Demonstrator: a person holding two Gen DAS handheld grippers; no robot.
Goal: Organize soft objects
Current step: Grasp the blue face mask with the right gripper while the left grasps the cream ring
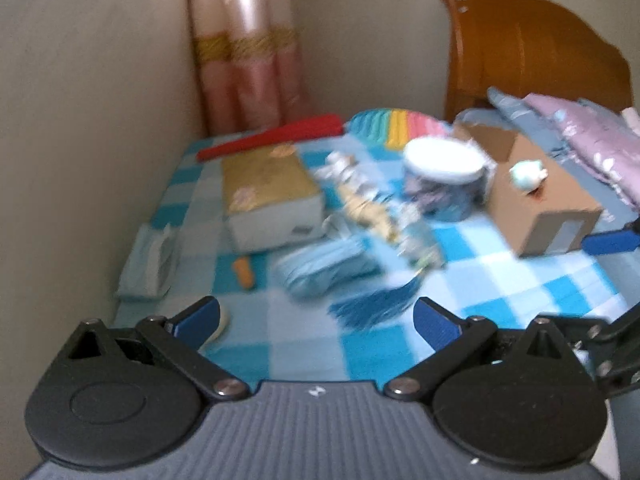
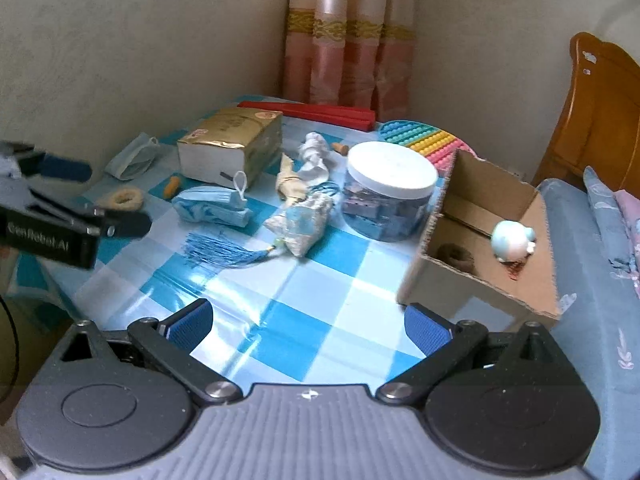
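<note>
both sets of fingers were spread wide and empty: our left gripper (image 1: 316,316) hung over the near edge of the checked cloth (image 1: 304,348), and our right gripper (image 2: 308,322) did the same a little to the right, its blue ribbed pads holding nothing.

the relation that mattered, we judged, was the tassel (image 2: 224,254). it lay straight ahead of the left fingers, just past them, and ahead and to the left of the right ones, so the left was nearer. its long axis ran across the left gripper's opening, fringe to the left, cord running right to the pouch (image 2: 302,224). a grasp would probably need the jaws turned across that line.

the box (image 2: 486,240) stood at the right edge of the table, open-topped, brown corrugated card. it already held a rounded pale blue toy (image 2: 512,242) and a dark fuzzy ring (image 2: 456,256). we took it for the goal, nearer the right arm.

other soft things lay between: a pleated blue mask (image 2: 212,206), folded, a second mask (image 2: 132,156) far left, a twisted white cloth (image 2: 314,156), and a woolly cream ring (image 2: 124,198). the jar (image 2: 390,190) was hard clear plastic with a white lid. the left view was blurred, so we could not read finer texture there.
</note>
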